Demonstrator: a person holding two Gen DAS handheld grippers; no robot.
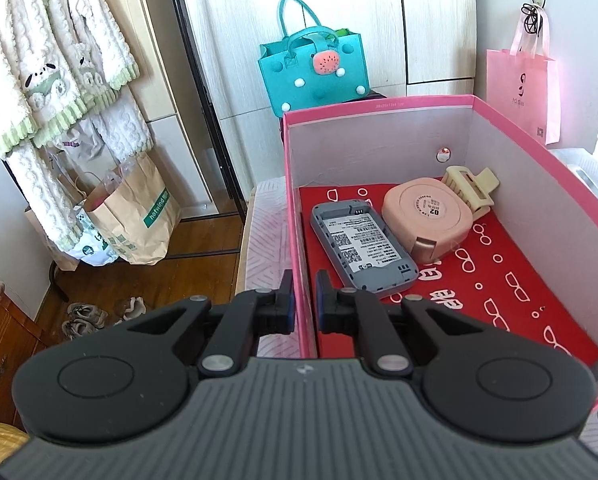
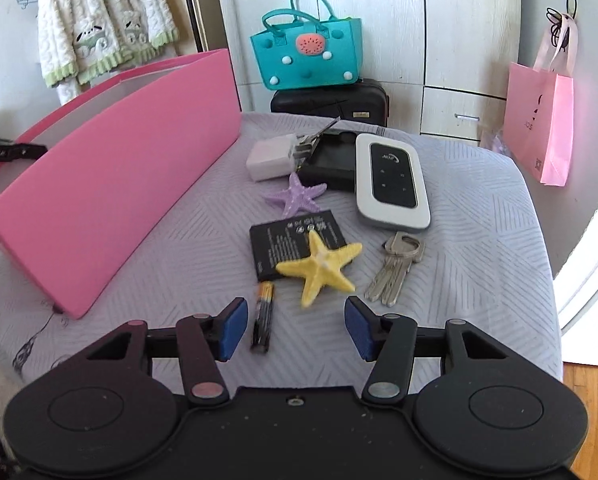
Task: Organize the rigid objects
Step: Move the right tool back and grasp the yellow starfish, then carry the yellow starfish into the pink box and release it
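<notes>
- Our right gripper (image 2: 295,326) hangs over the table (image 2: 479,264) with its fingers spread wide and nothing between them.
- The yellow starfish (image 2: 319,266) lies just ahead of the gap, a little right of centre, one arm lying on the flat battery (image 2: 295,242); it has no real long axis, and its longest arm points back toward us and slightly left.
- The AA cell (image 2: 263,316) sits just inside the left finger (image 2: 231,328), its long axis running away from us, roughly along the fingers.
- The keys (image 2: 397,266) lie ahead of the right finger, blades toward us.
- We judge the starfish the likely next pick, and the right hand is the nearer.
- Our left gripper (image 1: 305,300) is nearly closed on the box (image 1: 539,148) wall, one finger each side; we cannot tell if it pinches.
- The box stands to the left of the loose items.
</notes>
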